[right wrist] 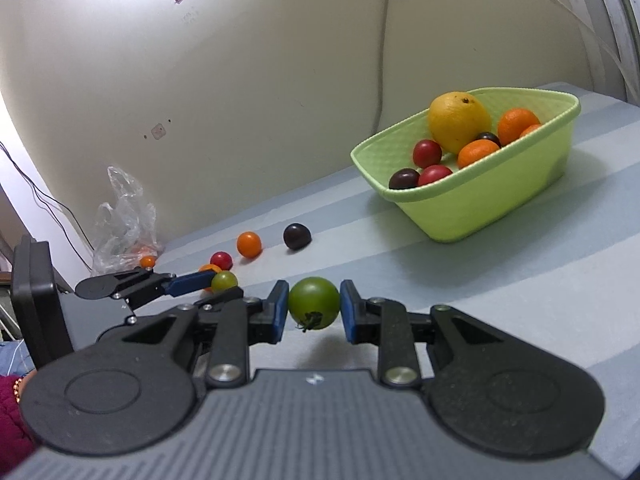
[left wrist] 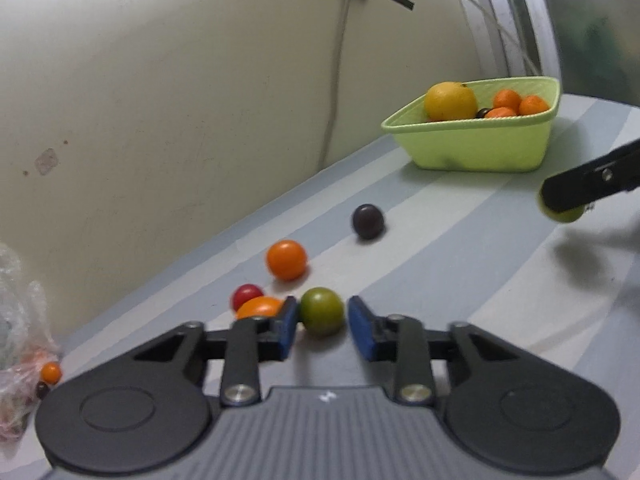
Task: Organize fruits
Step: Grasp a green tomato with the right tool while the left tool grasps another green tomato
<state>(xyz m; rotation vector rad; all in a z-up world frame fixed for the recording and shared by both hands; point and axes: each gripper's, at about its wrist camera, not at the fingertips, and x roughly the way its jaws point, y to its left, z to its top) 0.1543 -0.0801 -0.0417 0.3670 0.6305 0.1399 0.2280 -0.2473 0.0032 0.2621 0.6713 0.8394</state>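
Fruits fill the green basket [right wrist: 480,208] at the far right of the striped counter [right wrist: 440,280]: a big yellow citrus [right wrist: 459,122], then oranges, then small red and dark ones. The right claw [right wrist: 314,307] is clenched on a green tomato [right wrist: 314,300], held clear above the counter near the basket. The left claw [left wrist: 322,320] is closed on a smaller green fruit [left wrist: 322,310] low over the counter, with an orange fruit [left wrist: 286,259], a dark fruit [left wrist: 368,221] and a red fruit [left wrist: 247,294] loose just beyond.
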